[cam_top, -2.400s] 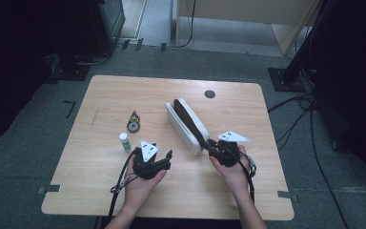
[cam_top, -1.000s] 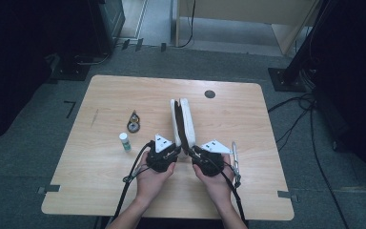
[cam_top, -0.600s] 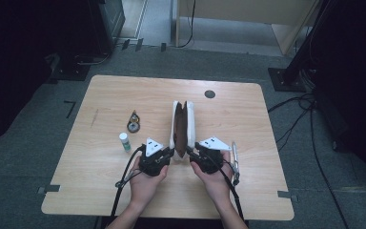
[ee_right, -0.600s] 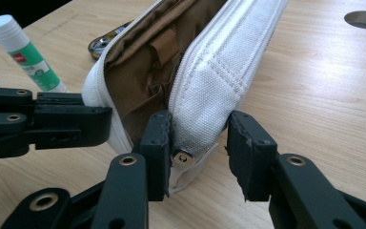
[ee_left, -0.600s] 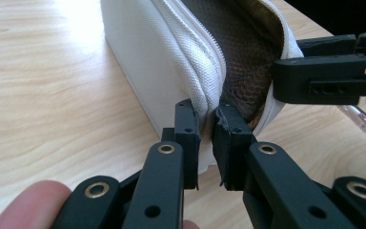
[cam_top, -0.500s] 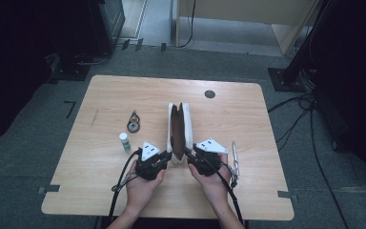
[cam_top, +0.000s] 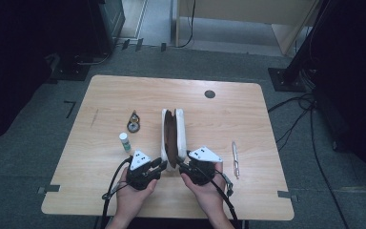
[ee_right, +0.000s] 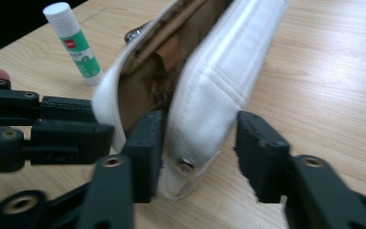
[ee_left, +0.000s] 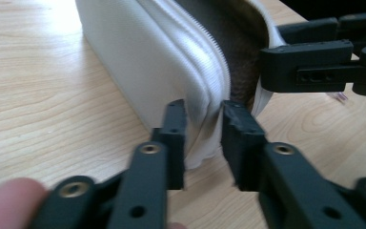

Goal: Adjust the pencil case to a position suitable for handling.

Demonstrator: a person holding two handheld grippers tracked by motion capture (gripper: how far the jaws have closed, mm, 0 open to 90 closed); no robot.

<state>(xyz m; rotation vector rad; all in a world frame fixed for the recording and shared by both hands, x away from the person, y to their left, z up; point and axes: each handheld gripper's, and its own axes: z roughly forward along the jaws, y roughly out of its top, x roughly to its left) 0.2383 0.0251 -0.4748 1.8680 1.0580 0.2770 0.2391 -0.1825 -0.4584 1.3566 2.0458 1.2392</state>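
Two grippers working white pencil case [cam_top: 173, 137], standing on edge mid-table, mouth spread wide, probably so stuff can go in. Left gripper [cam_top: 160, 164] at case's 7 o'clock end, right gripper [cam_top: 183, 166] at 5 o'clock. Jaws on both just been opening: left fingers [ee_left: 174, 138] straddle left lip, hardly pinching. Right fingers [ee_right: 145, 152] loose around right wall, clear gap. Glue stick [cam_top: 125, 141] at 9 o'clock, pen [cam_top: 235, 158] at 3.
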